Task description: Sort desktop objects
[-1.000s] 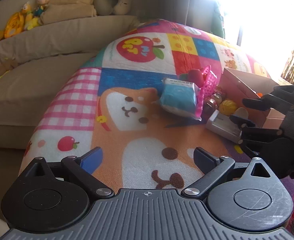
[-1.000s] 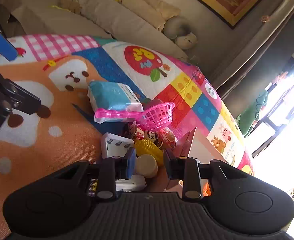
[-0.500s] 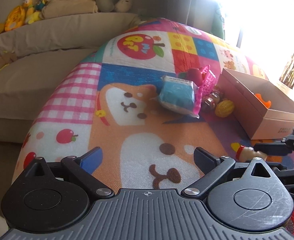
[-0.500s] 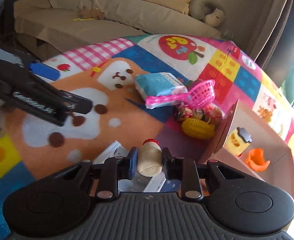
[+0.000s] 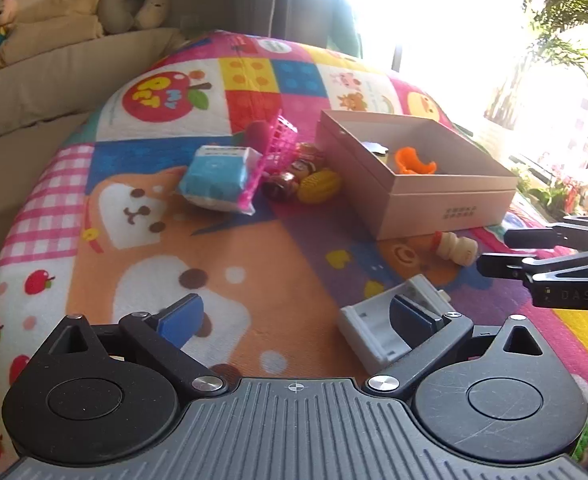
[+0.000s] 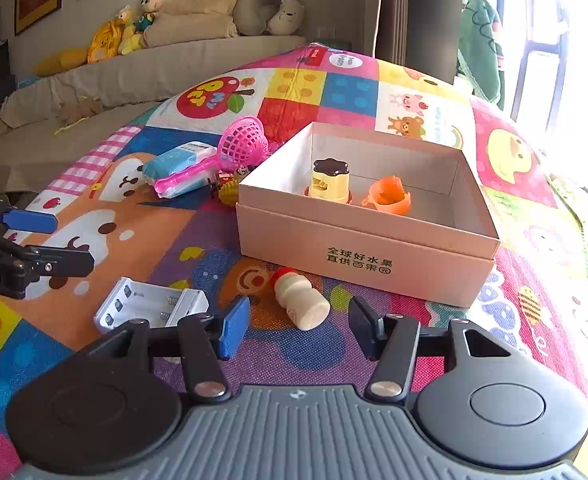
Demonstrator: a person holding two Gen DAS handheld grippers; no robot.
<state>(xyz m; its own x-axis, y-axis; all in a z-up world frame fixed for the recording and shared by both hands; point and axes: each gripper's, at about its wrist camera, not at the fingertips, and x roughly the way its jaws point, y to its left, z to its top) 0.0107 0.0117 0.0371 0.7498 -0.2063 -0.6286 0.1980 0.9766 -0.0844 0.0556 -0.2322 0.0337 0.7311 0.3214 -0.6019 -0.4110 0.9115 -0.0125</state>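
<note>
bottle (image 6: 301, 301) lies on its side on the mat (image 6: 198, 240), red cap toward the box (image 6: 368, 258), just in front of the box's near wall and touching neither gripper. we hold the right gripper (image 6: 299, 325) low over the mat with its jaws apart and empty, the bottle lying just ahead of the gap between them. we hold the left gripper (image 5: 294, 317) low too, jaws wide apart and empty; its right finger (image 5: 412, 320) overlaps the grey battery holder (image 5: 378, 330) in view, but we cannot tell whether it touches it.

our right view looks down into the box: a yellow toy with a brown top (image 6: 329, 180) stands beside an orange cup (image 6: 388, 196), both inside and apart from the walls. printed characters show on the box's front. the left view sees the box from the side, so only the orange cup (image 5: 414, 162) and a sliver of the yellow toy show over the rim. that view shows the pile better: a blue pack (image 5: 218, 178) with a pink net scoop (image 5: 272, 160) leaning on it, and next to them a yellow corn toy (image 5: 319, 187) and small round toys near the box's far corner. each view catches the other gripper at its edge: the right gripper's fingers at the right of the left view, near the bottle (image 5: 456, 248), and the left gripper at the left of the right view, well apart from the bottle.
</note>
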